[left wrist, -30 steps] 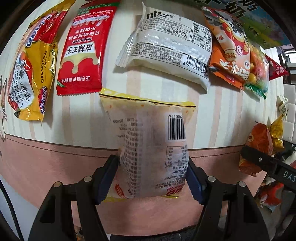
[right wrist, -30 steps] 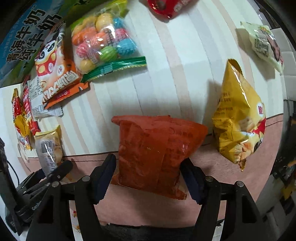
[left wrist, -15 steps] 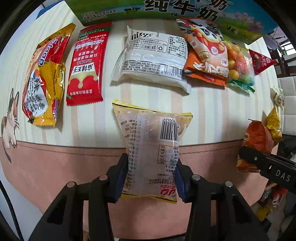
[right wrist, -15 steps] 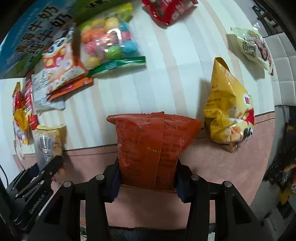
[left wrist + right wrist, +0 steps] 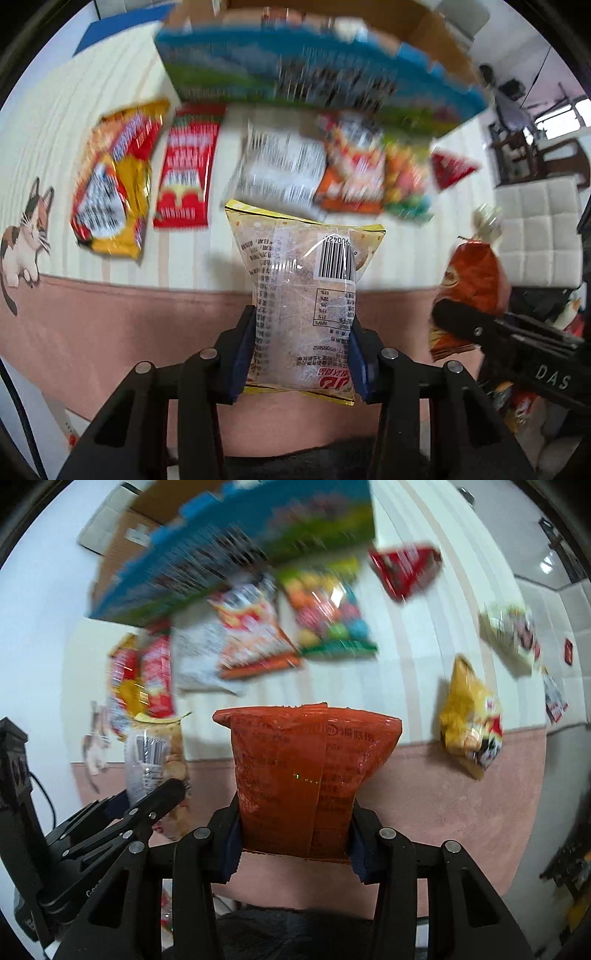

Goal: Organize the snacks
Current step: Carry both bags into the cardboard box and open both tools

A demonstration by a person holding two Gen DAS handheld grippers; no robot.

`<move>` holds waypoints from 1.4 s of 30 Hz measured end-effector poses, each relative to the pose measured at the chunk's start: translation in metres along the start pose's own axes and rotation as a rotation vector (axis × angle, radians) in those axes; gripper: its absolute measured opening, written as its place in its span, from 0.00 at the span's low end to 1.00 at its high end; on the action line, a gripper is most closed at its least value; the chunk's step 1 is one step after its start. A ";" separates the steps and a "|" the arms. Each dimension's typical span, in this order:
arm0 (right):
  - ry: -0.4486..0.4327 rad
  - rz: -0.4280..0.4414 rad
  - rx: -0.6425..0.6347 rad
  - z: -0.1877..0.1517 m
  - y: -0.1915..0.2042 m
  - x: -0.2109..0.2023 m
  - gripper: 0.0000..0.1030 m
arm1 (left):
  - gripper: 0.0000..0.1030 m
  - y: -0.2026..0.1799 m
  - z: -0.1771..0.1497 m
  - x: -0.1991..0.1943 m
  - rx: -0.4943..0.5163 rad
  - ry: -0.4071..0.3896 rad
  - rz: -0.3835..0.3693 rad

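Note:
My left gripper is shut on a clear, yellow-edged snack packet with a barcode, held lifted above the table. My right gripper is shut on an orange-red chip bag, also lifted. Each gripper shows in the other's view: the chip bag is at the right of the left wrist view, and the clear packet is at the left of the right wrist view. A blue and green milk carton box stands at the back of the striped table.
A row of snacks lies before the box: a yellow-red bag, a red packet, a white packet, an orange panda packet, a candy bag. A yellow chip bag and a red bag lie right.
Both grippers closed on their packets, then lifted them up and back from the table. The views now tilt upward and the box has come into sight, blurred by motion.

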State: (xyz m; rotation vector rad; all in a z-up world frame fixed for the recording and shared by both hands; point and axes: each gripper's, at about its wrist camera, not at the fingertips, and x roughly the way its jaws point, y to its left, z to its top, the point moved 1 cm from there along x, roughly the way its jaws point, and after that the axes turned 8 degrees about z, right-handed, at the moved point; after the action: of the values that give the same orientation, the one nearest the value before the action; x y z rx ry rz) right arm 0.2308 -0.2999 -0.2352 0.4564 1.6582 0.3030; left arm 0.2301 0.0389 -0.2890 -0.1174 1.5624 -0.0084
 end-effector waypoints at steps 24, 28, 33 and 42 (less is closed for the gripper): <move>-0.161 -0.188 -0.148 0.292 0.097 -0.023 0.48 | 0.40 0.015 0.302 -0.013 -0.015 -0.094 0.159; -0.135 -0.235 -0.139 0.324 0.089 0.003 0.48 | 0.40 0.020 0.334 0.008 -0.011 -0.069 0.208; -0.125 -0.258 -0.131 0.345 0.083 0.021 0.48 | 0.40 0.022 0.358 0.018 -0.018 -0.055 0.210; -0.131 -0.257 -0.117 0.354 0.084 0.022 0.78 | 0.42 0.016 0.361 0.012 -0.022 -0.048 0.174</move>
State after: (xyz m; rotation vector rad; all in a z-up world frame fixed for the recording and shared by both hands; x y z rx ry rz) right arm 0.5886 -0.2376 -0.2661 0.1685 1.5413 0.1743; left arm 0.5888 0.0786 -0.3011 0.0012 1.5203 0.1473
